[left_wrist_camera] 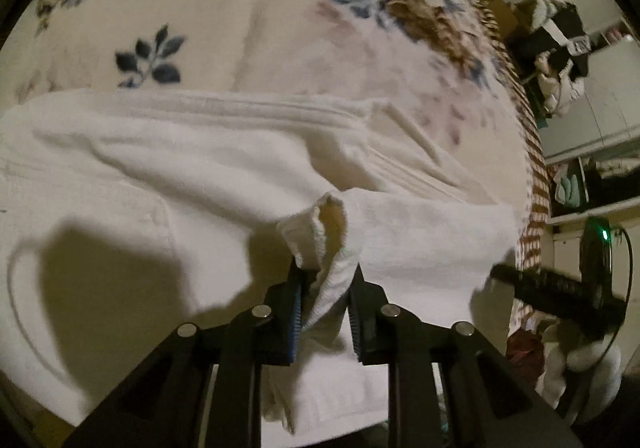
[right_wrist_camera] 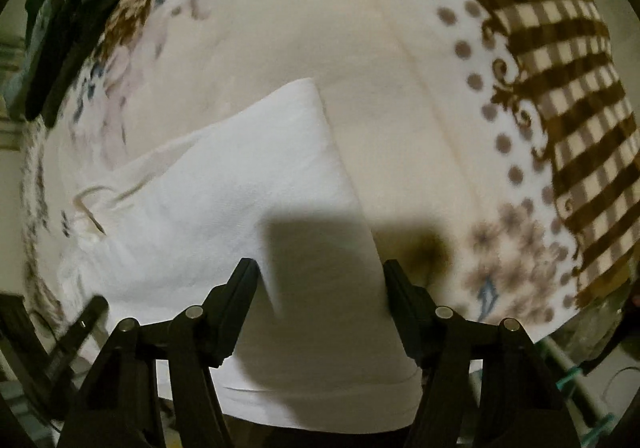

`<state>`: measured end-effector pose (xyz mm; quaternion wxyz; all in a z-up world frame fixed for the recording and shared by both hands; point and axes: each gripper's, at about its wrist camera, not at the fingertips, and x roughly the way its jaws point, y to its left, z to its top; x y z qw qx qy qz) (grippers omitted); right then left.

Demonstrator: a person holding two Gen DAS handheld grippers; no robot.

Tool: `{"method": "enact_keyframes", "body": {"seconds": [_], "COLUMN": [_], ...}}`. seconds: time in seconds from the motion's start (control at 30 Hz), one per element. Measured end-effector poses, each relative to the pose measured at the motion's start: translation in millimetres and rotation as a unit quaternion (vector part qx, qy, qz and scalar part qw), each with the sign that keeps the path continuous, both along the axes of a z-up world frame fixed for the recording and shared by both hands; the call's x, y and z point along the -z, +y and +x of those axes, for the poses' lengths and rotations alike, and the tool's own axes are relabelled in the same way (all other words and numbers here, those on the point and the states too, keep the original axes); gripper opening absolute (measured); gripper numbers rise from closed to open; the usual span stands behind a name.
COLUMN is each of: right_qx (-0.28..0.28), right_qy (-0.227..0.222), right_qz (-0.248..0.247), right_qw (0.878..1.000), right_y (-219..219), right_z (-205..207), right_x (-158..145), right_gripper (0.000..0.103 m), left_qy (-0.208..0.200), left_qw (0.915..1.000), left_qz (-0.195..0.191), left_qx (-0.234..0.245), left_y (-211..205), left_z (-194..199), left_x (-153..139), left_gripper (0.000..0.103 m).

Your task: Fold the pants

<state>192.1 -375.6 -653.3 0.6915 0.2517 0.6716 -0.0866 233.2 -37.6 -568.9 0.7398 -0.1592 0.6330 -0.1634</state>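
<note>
Left wrist view: left gripper (left_wrist_camera: 326, 272) pinches bunched hem of white pants (left_wrist_camera: 192, 168) at frame centre, on floral bed (left_wrist_camera: 248, 8). Right gripper (right_wrist_camera: 320, 272) spread wide, empty, over pants edge; bare bed above.

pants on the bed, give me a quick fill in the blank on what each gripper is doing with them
1. The left gripper is shut on a bunched hem of the ____ pants.
2. The right gripper has its jaws ____, gripping nothing.
3. The pants lie on a bedspread whose border is brown and ____ checked.

Missing words: white; open; white
</note>
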Motion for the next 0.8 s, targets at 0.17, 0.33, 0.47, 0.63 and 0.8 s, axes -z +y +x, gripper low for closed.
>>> {"method": "enact_keyframes", "body": {"seconds": [0.17, 0.33, 0.47, 0.63, 0.8], "right_qx": [-0.060, -0.109, -0.126, -0.132, -0.146], "right_qy": [0.012, -0.007, -0.019, -0.031, -0.044], "right_qz": [-0.103, -0.157, -0.155, -0.144, -0.144], "right_qw": [0.993, 0.982, 0.980, 0.980, 0.978], "right_y": [47.4, 109.3, 154.3, 189.9, 202.0], "right_z": [9.7, -3.1, -15.0, -24.8, -24.6], "right_x": [-18.4, -43.3, -61.8, -90.9, -113.2], "right_gripper": [0.096, 0.099, 0.099, 0.099, 0.099], "left_qy": [0.015, 0.000, 0.001, 0.010, 0.023], "left_qw": [0.9992, 0.9963, 0.9895, 0.9782, 0.9651], "left_qz": [0.017, 0.029, 0.038, 0.041, 0.033], "left_qx": [-0.034, -0.081, -0.139, -0.203, -0.259], "left_y": [8.4, 34.9, 76.2, 125.2, 163.6], "left_z": [-1.5, -20.7, -42.9, -67.0, -82.9], "left_x": [-12.8, -36.6, -52.7, -61.1, -54.9], "left_gripper": [0.057, 0.087, 0.086, 0.086, 0.086]}}
